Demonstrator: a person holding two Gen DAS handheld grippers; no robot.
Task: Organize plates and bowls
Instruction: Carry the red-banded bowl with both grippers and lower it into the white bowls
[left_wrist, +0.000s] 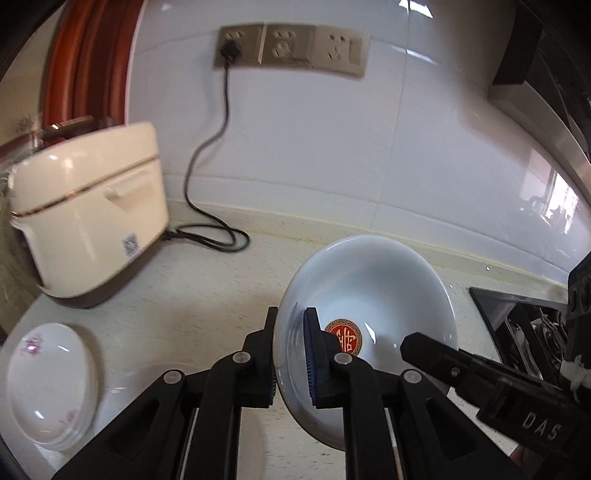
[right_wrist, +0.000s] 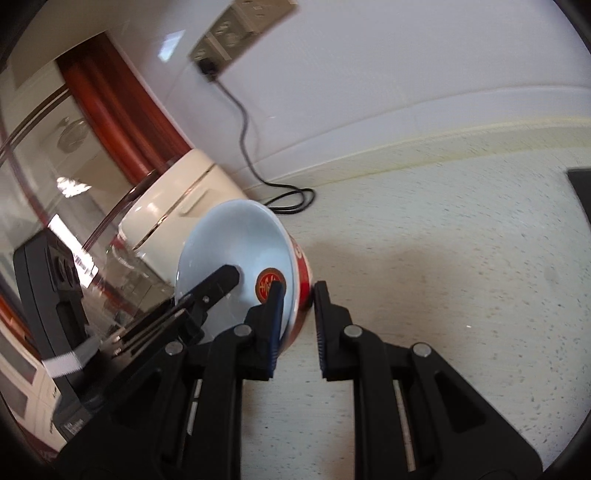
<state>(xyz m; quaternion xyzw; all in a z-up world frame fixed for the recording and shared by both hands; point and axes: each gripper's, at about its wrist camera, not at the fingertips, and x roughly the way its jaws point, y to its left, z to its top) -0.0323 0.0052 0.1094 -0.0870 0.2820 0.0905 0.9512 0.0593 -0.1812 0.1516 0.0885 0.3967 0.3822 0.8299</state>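
Above counter (right_wrist: 443, 258): left hand-held gripper (left_wrist: 291, 354) clamped on tilted bowl (left_wrist: 369, 295) rim; right hand-held gripper (right_wrist: 299, 325) fingers apart astride opposite rim, not closed.

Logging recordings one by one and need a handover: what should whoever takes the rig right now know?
Left gripper: shut on the rim of the red-medallion bowl, tilted above the counter.
Right gripper: open, its fingers straddling the same bowl's opposite rim, not clamped.
Floral plate stack: on the counter, left of the left gripper, near the rice cooker.
Done: bowl lifted.
Left: probably set the bowl down in its place.
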